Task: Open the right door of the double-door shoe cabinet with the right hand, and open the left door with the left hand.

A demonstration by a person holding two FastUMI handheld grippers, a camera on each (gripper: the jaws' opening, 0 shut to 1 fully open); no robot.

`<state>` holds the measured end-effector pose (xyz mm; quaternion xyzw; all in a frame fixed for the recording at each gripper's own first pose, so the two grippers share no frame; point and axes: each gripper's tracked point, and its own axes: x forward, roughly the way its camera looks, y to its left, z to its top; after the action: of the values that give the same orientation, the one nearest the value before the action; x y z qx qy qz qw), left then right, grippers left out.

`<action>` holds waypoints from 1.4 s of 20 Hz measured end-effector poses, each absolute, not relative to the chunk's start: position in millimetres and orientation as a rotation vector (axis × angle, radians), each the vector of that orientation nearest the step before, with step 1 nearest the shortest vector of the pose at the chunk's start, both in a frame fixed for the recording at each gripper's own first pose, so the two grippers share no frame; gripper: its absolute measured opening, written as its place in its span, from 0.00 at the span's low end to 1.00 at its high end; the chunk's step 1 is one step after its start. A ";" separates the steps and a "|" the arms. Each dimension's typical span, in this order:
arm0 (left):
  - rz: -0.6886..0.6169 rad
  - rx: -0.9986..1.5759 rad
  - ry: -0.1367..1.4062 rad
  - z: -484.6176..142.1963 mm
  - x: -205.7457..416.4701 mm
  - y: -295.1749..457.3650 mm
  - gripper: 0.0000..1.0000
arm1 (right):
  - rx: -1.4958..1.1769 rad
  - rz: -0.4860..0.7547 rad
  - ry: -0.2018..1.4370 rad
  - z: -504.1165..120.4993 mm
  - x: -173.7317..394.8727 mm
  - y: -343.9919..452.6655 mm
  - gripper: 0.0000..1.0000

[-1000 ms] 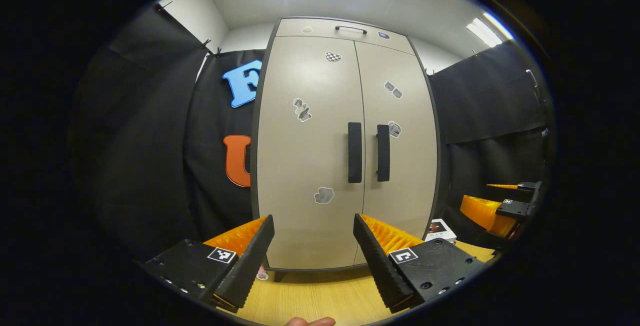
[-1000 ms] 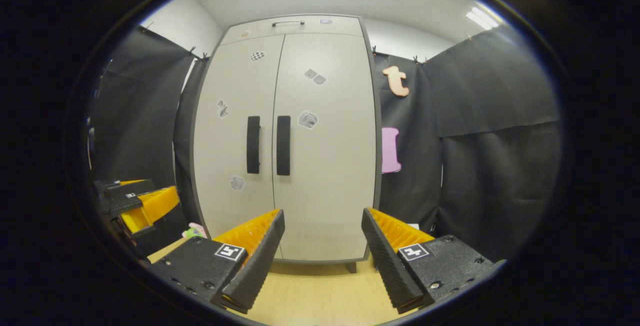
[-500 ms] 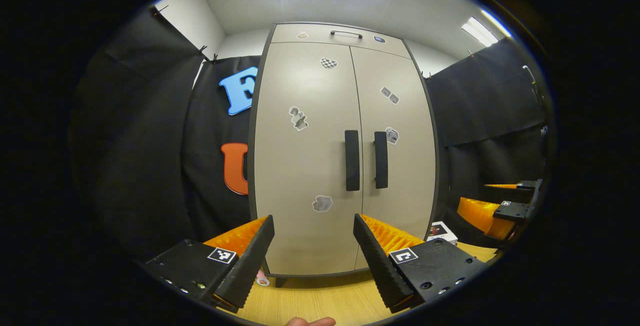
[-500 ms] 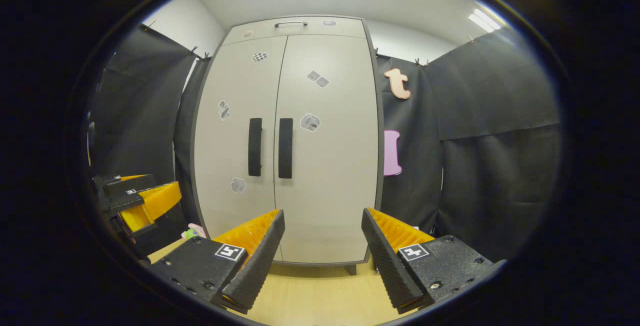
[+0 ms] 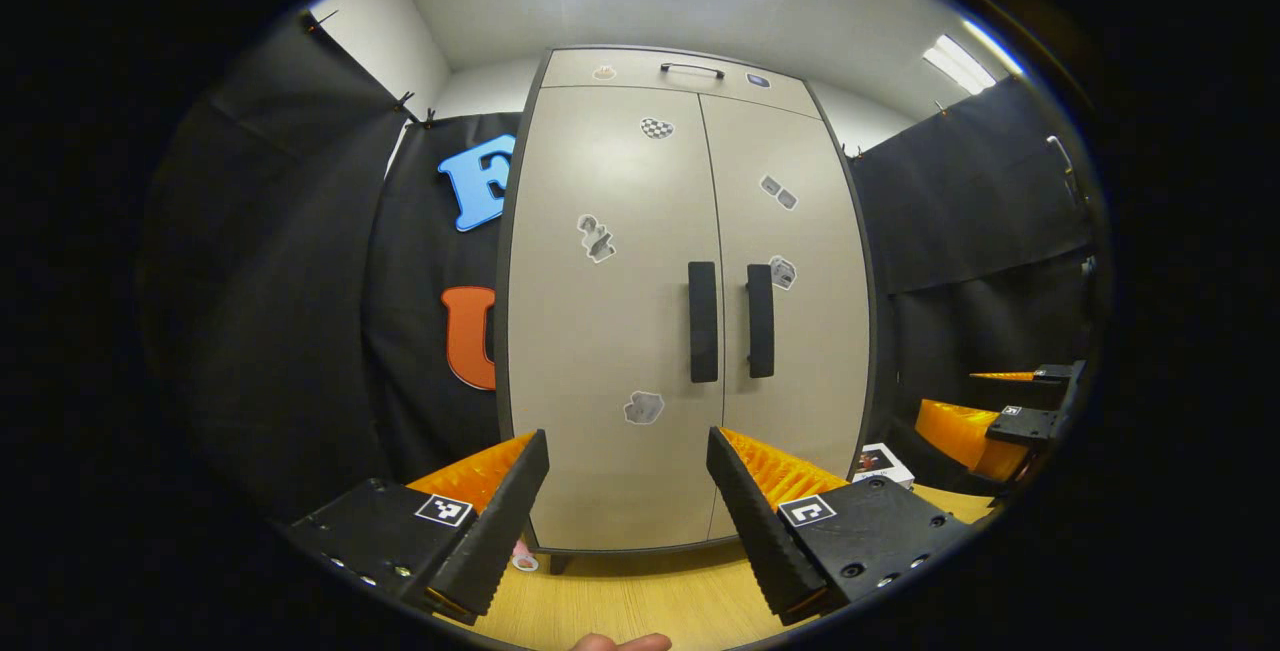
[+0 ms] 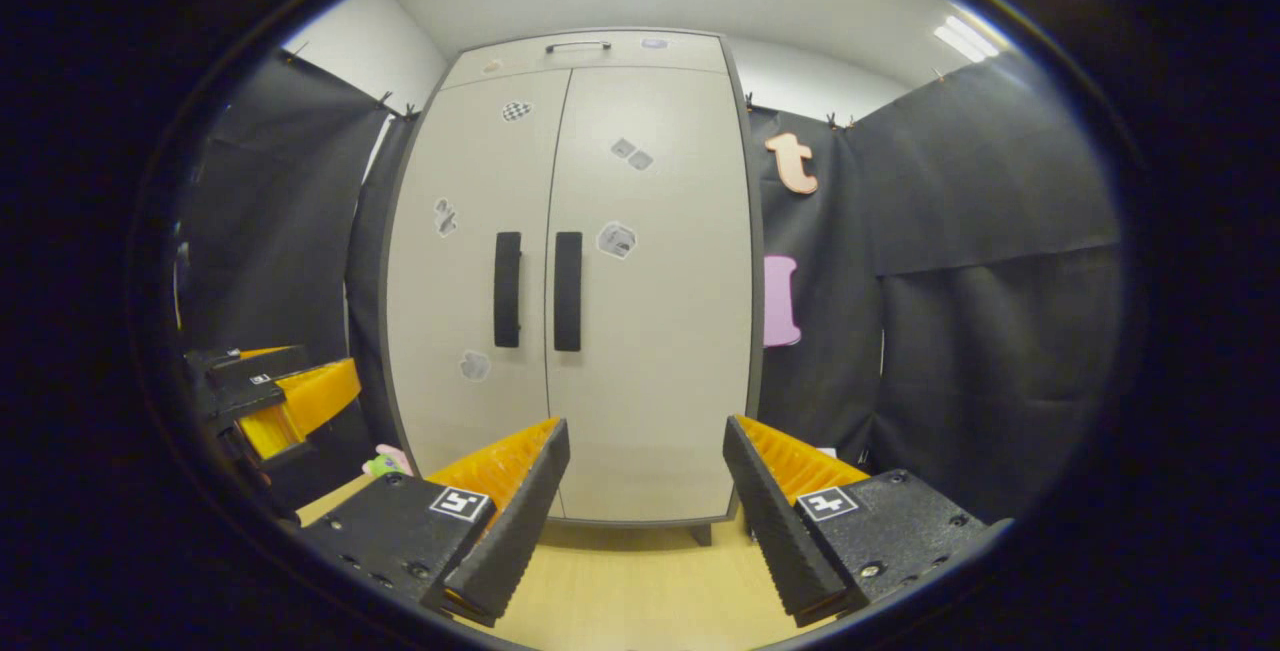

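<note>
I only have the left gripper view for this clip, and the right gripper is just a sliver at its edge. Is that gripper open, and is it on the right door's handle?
Observer: In the right gripper view, the right gripper is open, with nothing between its fingers.
Operator: And the handle?
Observer: Not reached. The right door handle stands above and beyond the fingertips, well apart from them, and both doors look closed.
Operator: Anything low on the cabinet's left side that I should note?
Observer: A small green and pink thing lies on the table near the cabinet's lower left corner. I cannot tell what it is.
</note>
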<state>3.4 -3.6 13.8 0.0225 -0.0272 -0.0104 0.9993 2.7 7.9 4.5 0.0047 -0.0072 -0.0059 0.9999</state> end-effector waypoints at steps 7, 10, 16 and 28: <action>-0.015 0.051 -0.058 13.3 -2.7 3.0 0.95 | 0.028 0.023 0.014 -2.7 14.5 22.9 0.97; -0.021 0.032 -0.041 7.8 -9.4 4.9 0.95 | 0.030 0.036 0.005 3.2 31.7 29.4 0.97; -0.025 0.006 0.002 -8.0 -26.3 6.7 0.95 | 0.025 0.056 -0.070 49.6 78.1 40.7 0.97; 0.008 0.020 0.006 -15.7 -41.2 21.8 0.95 | -0.008 0.078 -0.029 80.3 184.8 72.4 0.97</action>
<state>-41.2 21.8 -15.7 0.0100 0.0028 0.0042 0.9999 184.8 72.4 80.3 -0.0039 -0.0143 0.0389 0.9991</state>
